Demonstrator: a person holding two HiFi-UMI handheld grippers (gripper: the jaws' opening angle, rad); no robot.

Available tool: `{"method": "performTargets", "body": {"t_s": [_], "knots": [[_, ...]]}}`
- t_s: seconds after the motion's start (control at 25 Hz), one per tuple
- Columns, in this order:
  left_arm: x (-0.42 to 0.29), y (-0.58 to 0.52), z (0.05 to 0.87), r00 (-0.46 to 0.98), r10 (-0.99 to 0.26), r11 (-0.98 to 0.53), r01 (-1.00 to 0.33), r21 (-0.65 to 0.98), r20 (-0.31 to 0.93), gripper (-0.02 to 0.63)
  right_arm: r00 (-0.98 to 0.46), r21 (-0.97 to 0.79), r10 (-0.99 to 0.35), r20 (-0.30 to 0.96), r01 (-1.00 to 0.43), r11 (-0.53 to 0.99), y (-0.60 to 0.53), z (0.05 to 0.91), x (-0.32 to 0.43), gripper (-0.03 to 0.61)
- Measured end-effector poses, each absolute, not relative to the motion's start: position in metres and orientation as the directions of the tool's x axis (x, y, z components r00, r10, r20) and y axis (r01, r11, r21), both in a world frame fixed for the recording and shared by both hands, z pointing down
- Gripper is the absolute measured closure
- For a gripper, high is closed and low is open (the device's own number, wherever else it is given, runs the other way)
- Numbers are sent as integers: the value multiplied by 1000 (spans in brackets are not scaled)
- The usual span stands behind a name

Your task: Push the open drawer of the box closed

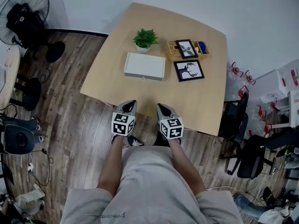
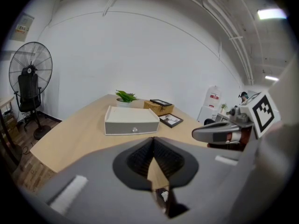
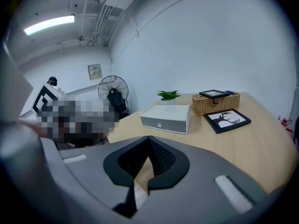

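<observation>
A white box (image 1: 144, 66) lies in the middle of the wooden table (image 1: 205, 106). Its grey drawer front with a small round knob (image 2: 134, 129) faces me and looks about flush with the body; the box (image 3: 166, 117) appears in the right gripper view too. My left gripper (image 1: 129, 107) and right gripper (image 1: 163, 110) hover side by side at the table's near edge, well short of the box. In its own view the left gripper (image 2: 153, 140) has its jaws pressed together with nothing between them. The right gripper (image 3: 148, 139) is likewise shut and empty.
Behind the box stand a potted plant (image 1: 145, 38) and a wicker basket (image 1: 174, 50) with a picture frame on it. Another framed picture (image 1: 188, 70) lies flat to the box's right. A fan (image 1: 28, 8) stands on the floor at left, office chairs (image 1: 243, 143) at right.
</observation>
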State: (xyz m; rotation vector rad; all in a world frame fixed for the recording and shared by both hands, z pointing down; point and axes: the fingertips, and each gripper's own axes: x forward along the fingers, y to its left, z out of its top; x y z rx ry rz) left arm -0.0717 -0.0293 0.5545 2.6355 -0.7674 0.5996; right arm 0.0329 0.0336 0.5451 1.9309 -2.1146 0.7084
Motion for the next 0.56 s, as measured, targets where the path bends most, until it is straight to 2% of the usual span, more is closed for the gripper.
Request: {"method": "performTargets", "body": {"t_s": [0.56], "knots": [[-76,-29,555,770,-424,-804,-562,193,476,561,-137,-176,-883,449,-982,63,29,545,26,577]]}}
